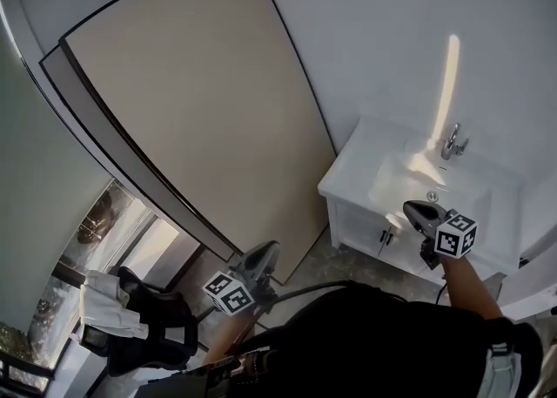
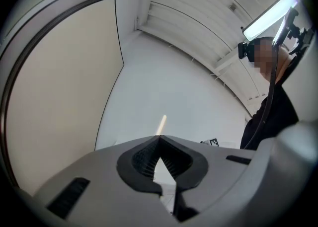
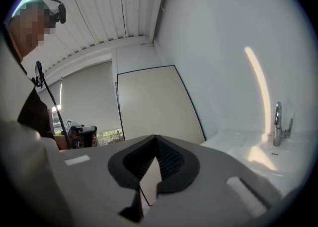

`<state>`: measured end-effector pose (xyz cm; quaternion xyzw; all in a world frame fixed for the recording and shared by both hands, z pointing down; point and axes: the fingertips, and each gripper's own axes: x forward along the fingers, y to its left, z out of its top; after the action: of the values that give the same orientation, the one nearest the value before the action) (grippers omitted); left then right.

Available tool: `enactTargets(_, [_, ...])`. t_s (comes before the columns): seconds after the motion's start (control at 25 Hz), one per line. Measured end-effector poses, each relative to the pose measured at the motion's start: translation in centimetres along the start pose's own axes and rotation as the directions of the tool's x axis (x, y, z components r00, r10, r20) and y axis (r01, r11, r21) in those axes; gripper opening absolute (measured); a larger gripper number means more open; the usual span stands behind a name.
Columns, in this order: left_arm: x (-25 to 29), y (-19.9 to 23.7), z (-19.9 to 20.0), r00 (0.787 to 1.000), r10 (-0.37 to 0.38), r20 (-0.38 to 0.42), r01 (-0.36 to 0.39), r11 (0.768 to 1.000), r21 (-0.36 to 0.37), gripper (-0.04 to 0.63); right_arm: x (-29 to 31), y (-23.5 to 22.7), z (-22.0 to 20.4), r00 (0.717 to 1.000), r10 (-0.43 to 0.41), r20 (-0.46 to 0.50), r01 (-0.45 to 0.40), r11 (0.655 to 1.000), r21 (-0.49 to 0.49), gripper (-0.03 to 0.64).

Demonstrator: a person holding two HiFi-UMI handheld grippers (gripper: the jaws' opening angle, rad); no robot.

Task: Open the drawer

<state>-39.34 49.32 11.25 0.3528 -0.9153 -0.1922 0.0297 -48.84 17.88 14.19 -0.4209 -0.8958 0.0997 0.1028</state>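
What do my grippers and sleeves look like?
The left gripper and right gripper have grey shells and black ribbed pads. Each carries a cube with black-and-white square markers. A black cable runs by the left one. You wear a black top.

The drawer [image 1: 359,224] sits in a white washstand [image 1: 344,180] that stands against the wall at about 4 o'clock in the head view. Its front is a white panel with a raised frame, just under the washstand's top edge, and it faces toward 8 o'clock in that view. Two small dark knobs [image 1: 384,236] sit close together at the panel's 3 o'clock end. The front lies flush with the cabinet around it, with no gap showing, so it is closed. Whether the panel is one front or two cannot be told at this size. The right gripper view shows only the washstand's top, at 4 o'clock.
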Motion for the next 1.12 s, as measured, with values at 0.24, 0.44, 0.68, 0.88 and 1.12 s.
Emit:
enactTargets(0.24, [6.0, 0.1, -0.7, 0.998, -0.045, -0.044, 0.044, 0.999, -0.017, 0.0, 1.2, -3.8, -0.2, 1.0, 0.005, 0.002, -0.005, 1.0, 0.031, 0.002])
enactTargets(0.44, [9.3, 3.4, 0.3, 0.994, -0.094, -0.049, 0.093, 0.995, -0.02, 0.0, 2.7, -6.8, -0.8, 0.998, -0.058, -0.003, 0.058, 0.997, 0.053, 0.002])
enactTargets(0.68, [13.1, 9.6, 2.4, 0.974, -0.216, -0.07, 0.213, 0.976, -0.039, 0.0, 6.2, -8.6, 1.2, 0.983, -0.179, 0.031, 0.177, 0.983, 0.044, 0.002])
enactTargets(0.88, [17.2, 17.3, 5.6, 0.933, -0.345, -0.102, 0.342, 0.938, -0.051, 0.0, 10.9, -9.5, 4.0, 0.952, -0.303, 0.052, 0.302, 0.953, 0.027, 0.002])
enactTargets(1.12, [22.6, 23.6, 7.5, 0.879, -0.452, -0.152, 0.434, 0.89, -0.136, 0.0, 15.2, -11.6, 5.6, 0.902, -0.429, 0.056, 0.423, 0.901, 0.091, 0.002])
